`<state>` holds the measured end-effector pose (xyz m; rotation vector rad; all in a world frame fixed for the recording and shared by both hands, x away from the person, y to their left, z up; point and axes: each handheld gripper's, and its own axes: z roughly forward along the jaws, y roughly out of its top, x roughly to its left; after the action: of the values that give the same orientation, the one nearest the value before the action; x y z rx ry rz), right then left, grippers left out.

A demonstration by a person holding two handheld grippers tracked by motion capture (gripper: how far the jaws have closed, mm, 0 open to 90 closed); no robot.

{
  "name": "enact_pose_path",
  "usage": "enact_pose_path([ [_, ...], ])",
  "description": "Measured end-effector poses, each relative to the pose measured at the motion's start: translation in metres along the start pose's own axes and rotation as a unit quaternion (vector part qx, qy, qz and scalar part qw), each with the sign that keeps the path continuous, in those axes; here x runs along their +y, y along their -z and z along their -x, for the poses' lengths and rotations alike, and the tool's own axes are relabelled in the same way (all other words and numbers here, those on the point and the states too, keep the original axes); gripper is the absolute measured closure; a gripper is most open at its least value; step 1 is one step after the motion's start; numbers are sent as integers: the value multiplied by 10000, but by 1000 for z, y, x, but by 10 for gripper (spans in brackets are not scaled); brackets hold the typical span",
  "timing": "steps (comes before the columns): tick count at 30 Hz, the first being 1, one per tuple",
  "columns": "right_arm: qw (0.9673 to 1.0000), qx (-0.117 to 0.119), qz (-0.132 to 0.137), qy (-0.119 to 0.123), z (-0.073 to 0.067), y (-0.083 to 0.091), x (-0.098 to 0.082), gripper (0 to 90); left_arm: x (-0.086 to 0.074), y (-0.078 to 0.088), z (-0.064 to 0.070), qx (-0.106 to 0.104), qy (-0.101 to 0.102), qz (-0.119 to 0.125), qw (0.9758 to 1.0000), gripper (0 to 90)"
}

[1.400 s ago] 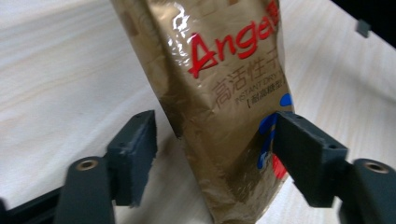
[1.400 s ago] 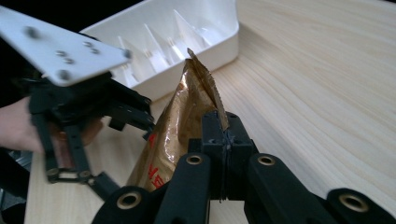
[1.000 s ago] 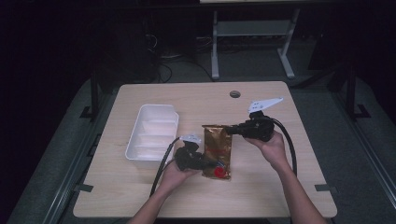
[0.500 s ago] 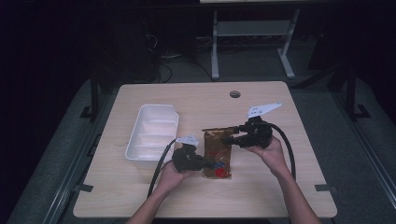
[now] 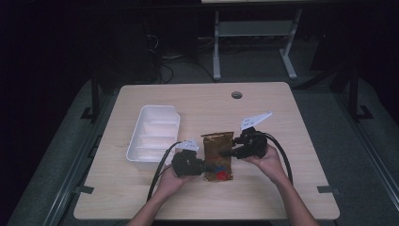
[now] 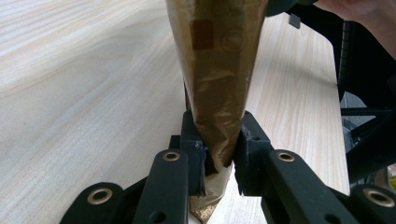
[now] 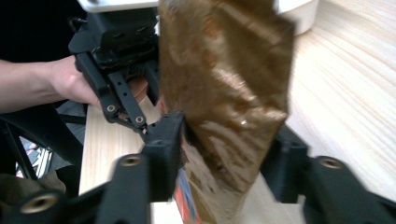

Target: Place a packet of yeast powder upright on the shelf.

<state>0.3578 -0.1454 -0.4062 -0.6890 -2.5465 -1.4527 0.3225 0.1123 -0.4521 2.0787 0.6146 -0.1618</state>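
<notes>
Holding item one, a brown foil pouch (image 5: 218, 151), you are pinching its lower left edge with your left gripper (image 5: 201, 166), jaws clamped on the foil. Your right gripper (image 5: 227, 152) is straddling the pouch's right edge, jaws parted around it. The pouch is sitting mid-table (image 5: 282, 188), just beside a white plastic tray (image 5: 155, 136).
</notes>
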Motion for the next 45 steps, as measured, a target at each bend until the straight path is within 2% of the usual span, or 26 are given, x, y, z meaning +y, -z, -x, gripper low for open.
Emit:
enact_pose_path([
  [4, 10000, 49, 16, 40, -2, -1, -1, 640, -1, 1, 0, 15, 10, 21, 10000, 743],
  [8, 9999, 61, 55, 63, -4, 1, -2, 706, -1, 2, 1, 60, 14, 36, 10000, 679],
  [13, 9998, 94, 159, 76, -6, 5, -4, 770, 0, 3, 6, 332, -117, 43, 9994, 563],
  [14, 9998, 94, 159, 76, -6, 5, -4, 770, 0, 3, 6, 332, -117, 43, 9994, 514],
  [15, 9997, 114, 218, 85, -7, 8, -4, 789, -1, 3, 9, 418, -165, 45, 9990, 498],
  [17, 9995, 112, 279, 106, -8, 11, -4, 806, -2, 3, 10, 453, -183, 26, 9988, 461],
  [21, 9994, 24, 328, 133, -9, 16, -3, 822, -3, 1, 14, 545, -318, -22, 9980, 434],
  [28, 9991, -66, 364, 186, -9, 22, -4, 832, -4, 3, 17, 685, -375, -65, 9969, 397],
  [35, 9981, -192, 568, 115, -8, 35, -5, 835, -5, 5, 21, 741, -482, -35, 9961, 333],
  [39, 9977, -274, 617, 98, -8, 40, -6, 837, -7, 3, 25, 834, -613, -143, 9945, 312],
  [45, 9968, -400, 685, 75, -7, 47, -4, 838, -9, 4, 31, 918, -759, -110, 9928, 312],
])
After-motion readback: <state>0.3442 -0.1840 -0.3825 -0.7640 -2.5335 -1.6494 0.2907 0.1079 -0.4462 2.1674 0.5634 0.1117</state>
